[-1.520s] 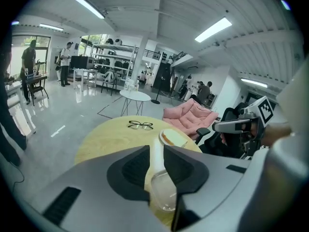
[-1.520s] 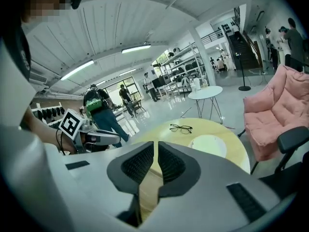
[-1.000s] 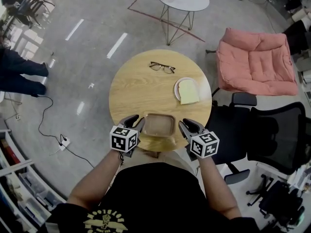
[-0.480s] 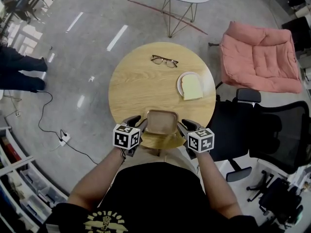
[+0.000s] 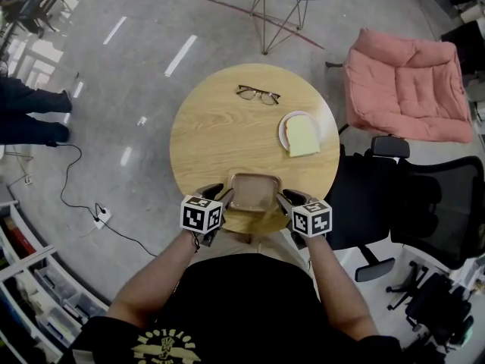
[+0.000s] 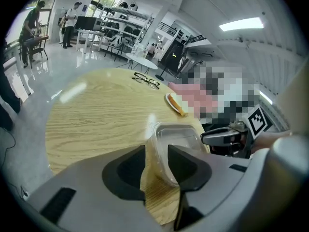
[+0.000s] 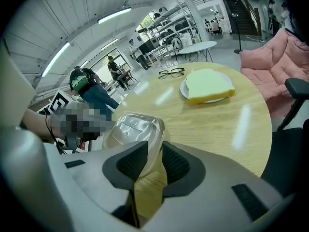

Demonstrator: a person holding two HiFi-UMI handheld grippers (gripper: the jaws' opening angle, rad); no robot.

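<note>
Both grippers have tipped down since a moment ago: their views then looked level across the room, and now the wooden tabletop (image 5: 220,142) fills them, so the clear plastic container (image 5: 254,192) has come lower toward the wood. It sits at the near edge of the round tabletop, carried between the two tools. The left hand-held gripper (image 5: 217,196) is clenched on the container's left rim, the thin plastic wall pinched between its dark pads in the left gripper view. The right hand-held gripper (image 5: 283,198) is likewise grasping the opposite rim, as the right gripper view shows. Whether the base already touches the wood is hard to say; it looks just above or barely resting, partly overhanging the near edge. The container looks empty. Ahead there is open wood: a white plate with a bread slice (image 5: 303,133) lies to the right, well apart from the container, and a pair of glasses (image 5: 258,94) lies near the far edge. Off the tabletop, a black office chair (image 5: 409,196) stands close by the right arm and a pink armchair (image 5: 405,89) lies beyond it, so free room lies mostly forward and left.
</note>
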